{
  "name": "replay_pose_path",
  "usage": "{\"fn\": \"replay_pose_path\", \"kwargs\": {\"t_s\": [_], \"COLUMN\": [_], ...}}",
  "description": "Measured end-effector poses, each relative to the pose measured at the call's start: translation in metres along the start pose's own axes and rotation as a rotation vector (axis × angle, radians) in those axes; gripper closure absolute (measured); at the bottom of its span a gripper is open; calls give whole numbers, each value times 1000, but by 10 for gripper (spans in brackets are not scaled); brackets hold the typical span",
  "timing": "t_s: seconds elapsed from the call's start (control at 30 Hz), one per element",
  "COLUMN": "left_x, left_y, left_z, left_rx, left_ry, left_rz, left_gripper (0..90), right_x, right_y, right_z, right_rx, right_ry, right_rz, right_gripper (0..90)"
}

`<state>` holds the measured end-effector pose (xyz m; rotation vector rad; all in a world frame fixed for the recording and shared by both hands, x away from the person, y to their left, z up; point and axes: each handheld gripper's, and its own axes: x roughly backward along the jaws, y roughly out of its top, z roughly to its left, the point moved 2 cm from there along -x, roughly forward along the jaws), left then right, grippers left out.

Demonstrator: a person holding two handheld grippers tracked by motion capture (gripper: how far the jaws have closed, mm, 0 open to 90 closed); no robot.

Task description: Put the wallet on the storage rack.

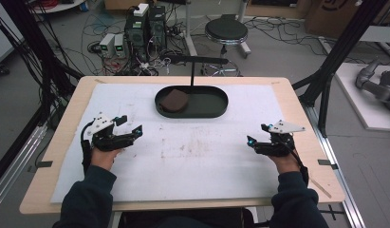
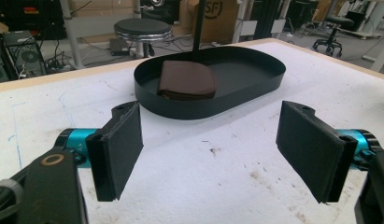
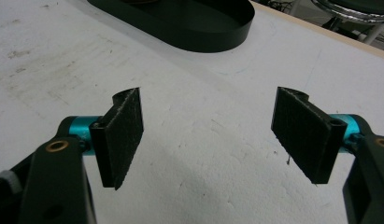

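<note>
Jaws: spread wide and empty on left gripper (image 1: pixel 130 124) and right gripper (image 1: pixel 256 134) | Target: brown pouch (image 2: pixel 187 80) lying flat at left end of black oval tray (image 2: pixel 255 91), well ahead | Risk: likely snagging tray wall or pinching only top flap, given low flat profile | Pose: hands low over white mat (image 1: pixel 192 156), left aimed trayward.

One black oval tray (image 1: pixel 216 110), one brown pouch (image 1: pixel 176 100), two grippers: left gripper (image 1: pixel 129 126), right gripper (image 1: pixel 257 134).
</note>
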<state>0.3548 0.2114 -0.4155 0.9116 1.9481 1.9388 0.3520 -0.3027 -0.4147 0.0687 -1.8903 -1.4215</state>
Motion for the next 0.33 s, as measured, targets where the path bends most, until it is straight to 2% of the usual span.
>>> {"fn": "replay_pose_path", "kwargs": {"t_s": [0.33], "left_x": [-2], "left_y": [-6], "left_z": [0], "left_rx": [5], "left_ry": [2], "left_rz": [18], "left_gripper": [230], "right_x": [-2], "right_y": [-1], "right_z": [-2], "right_rx": [1], "right_ry": [-4], "right_rz": [4], "right_gripper": [255]}}
